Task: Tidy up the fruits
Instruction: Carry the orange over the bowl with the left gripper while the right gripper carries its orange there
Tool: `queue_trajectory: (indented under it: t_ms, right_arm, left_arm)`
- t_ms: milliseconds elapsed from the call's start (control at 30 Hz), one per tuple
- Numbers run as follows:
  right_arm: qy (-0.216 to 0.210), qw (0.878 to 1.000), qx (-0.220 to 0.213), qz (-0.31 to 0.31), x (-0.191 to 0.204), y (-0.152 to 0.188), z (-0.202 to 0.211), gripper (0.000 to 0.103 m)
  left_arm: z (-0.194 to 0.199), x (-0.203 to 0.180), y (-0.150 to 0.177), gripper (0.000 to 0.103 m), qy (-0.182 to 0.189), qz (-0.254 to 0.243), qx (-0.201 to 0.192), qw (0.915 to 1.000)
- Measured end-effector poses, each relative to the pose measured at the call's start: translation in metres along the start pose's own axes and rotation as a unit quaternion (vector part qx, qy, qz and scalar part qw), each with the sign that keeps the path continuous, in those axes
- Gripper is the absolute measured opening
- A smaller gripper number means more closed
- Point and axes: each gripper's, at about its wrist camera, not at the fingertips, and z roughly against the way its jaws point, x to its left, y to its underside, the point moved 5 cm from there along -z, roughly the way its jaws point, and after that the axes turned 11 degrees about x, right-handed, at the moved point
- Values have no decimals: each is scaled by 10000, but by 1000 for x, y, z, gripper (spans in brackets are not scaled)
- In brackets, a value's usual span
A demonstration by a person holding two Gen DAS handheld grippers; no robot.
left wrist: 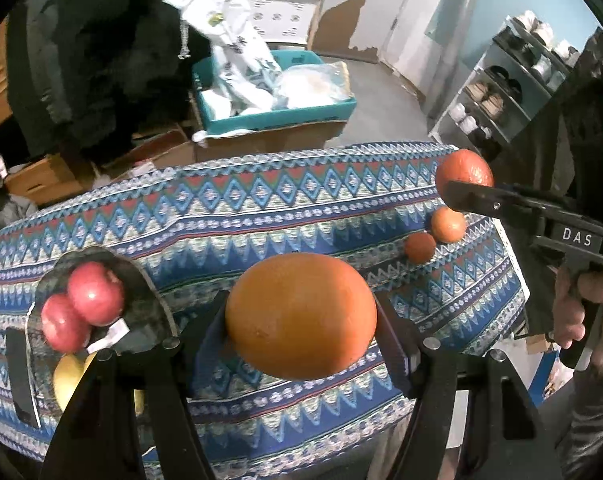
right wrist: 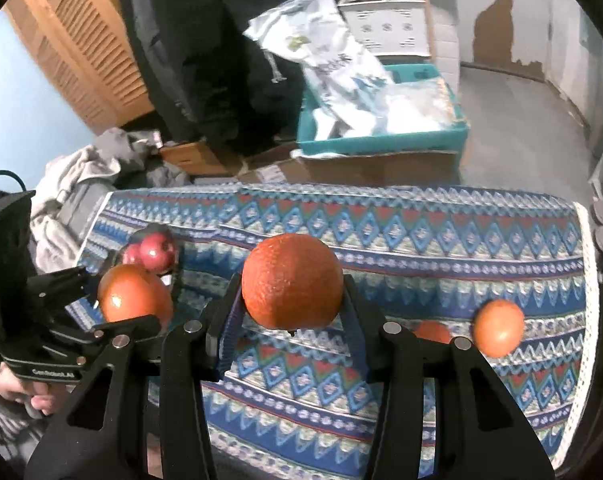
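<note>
Left gripper [left wrist: 301,320] — clamped on a large orange [left wrist: 301,316], lifted clear of the patterned bench [left wrist: 261,208]. Right gripper [right wrist: 293,292] — closed on a darker orange [right wrist: 292,280], likewise off the cloth. Two small oranges [left wrist: 447,224] lay on the bench beside the right gripper. Dark plate [left wrist: 141,280] left of the left gripper carried two red apples [left wrist: 95,294] and something yellow, partly hidden.
</note>
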Motion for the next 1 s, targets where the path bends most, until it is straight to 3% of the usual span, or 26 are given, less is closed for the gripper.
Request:
queue_trajectory:
  t_ms: [500, 1000]
  right_arm:
    - [-314, 9983, 314, 380, 72, -14, -36, 46]
    - [-511, 9923, 825, 776, 145, -23, -98, 46]
  left_arm:
    - [14, 68, 21, 70, -45, 462, -103, 9989]
    - [-1, 148, 40, 70, -161, 1069, 6, 9941]
